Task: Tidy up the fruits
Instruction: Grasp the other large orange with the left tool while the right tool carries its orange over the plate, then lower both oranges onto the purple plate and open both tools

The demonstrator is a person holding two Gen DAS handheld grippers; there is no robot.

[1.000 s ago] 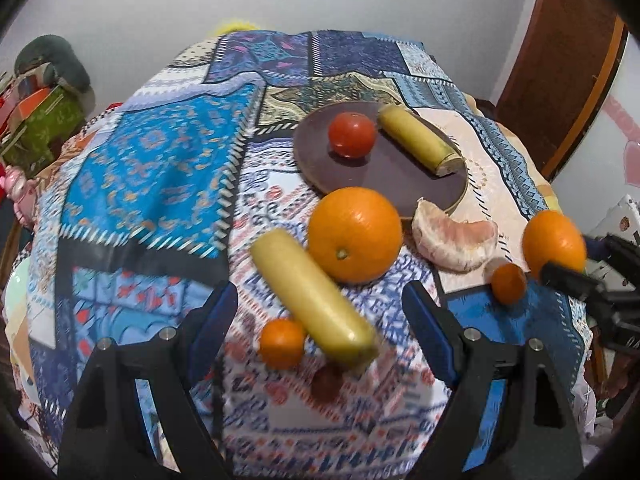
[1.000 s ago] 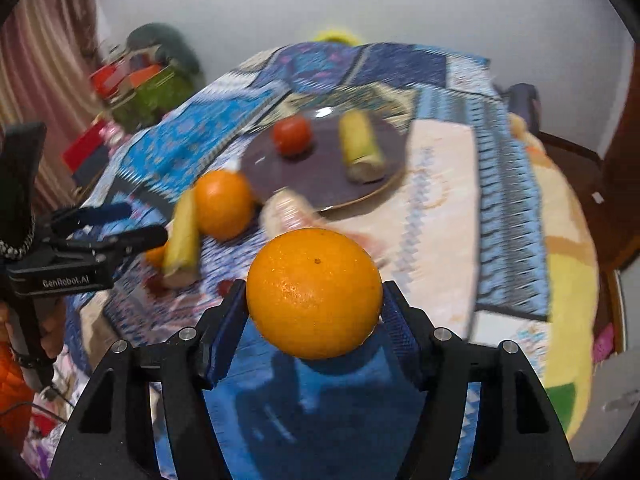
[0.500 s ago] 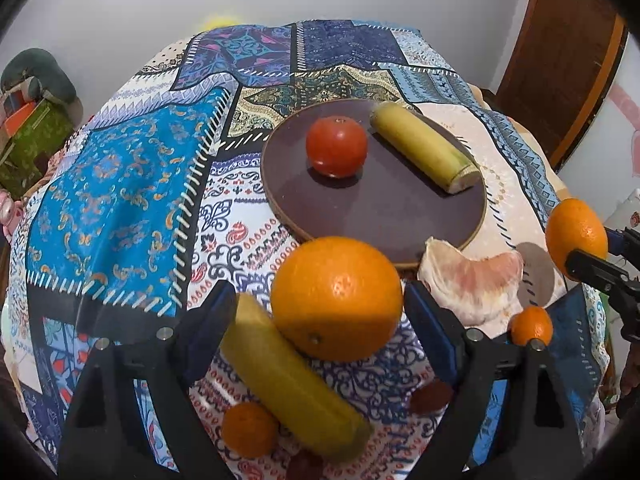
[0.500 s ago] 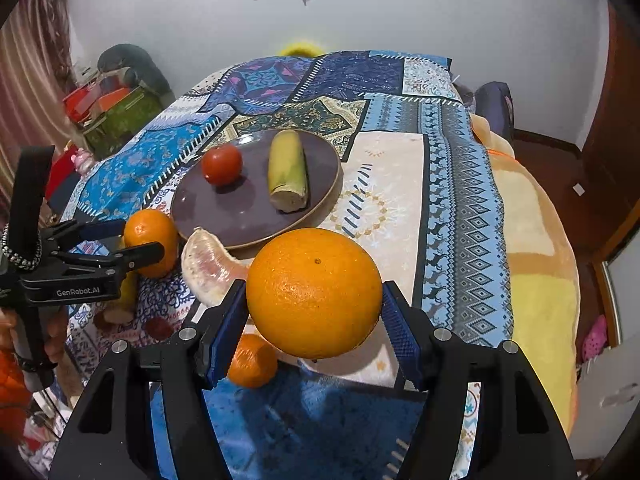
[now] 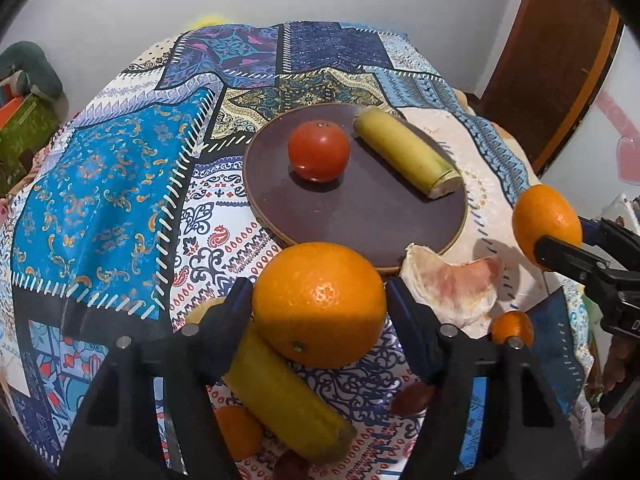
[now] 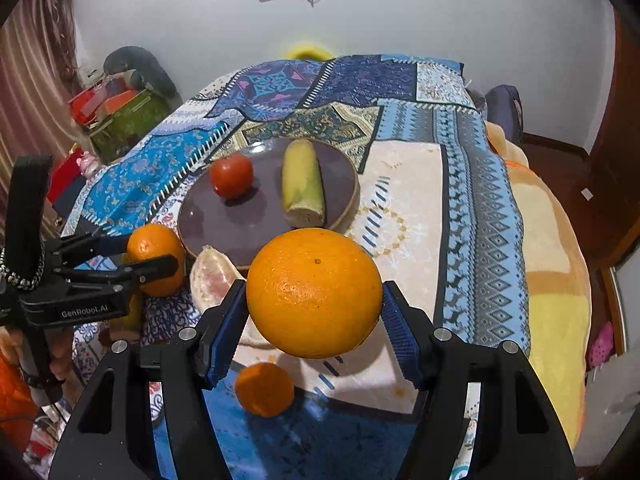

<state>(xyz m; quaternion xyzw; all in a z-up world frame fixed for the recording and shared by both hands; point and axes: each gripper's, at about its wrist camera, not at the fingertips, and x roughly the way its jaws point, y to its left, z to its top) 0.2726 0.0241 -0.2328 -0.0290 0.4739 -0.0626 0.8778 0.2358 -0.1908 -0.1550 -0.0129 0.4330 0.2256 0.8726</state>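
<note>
Beyond each gripper lies the plate (image 6: 344,216): left gripper (image 5: 320,308) and right gripper (image 6: 314,296) each clamp 1 orange (image 5: 320,304), the left nearer its rim.

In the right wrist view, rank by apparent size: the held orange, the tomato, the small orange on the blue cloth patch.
1. Held orange, largest, though closest to the camera, which inflates it.
2. Small orange.
3. Tomato, close to the small orange and farther off, so their order is unsure.
</note>
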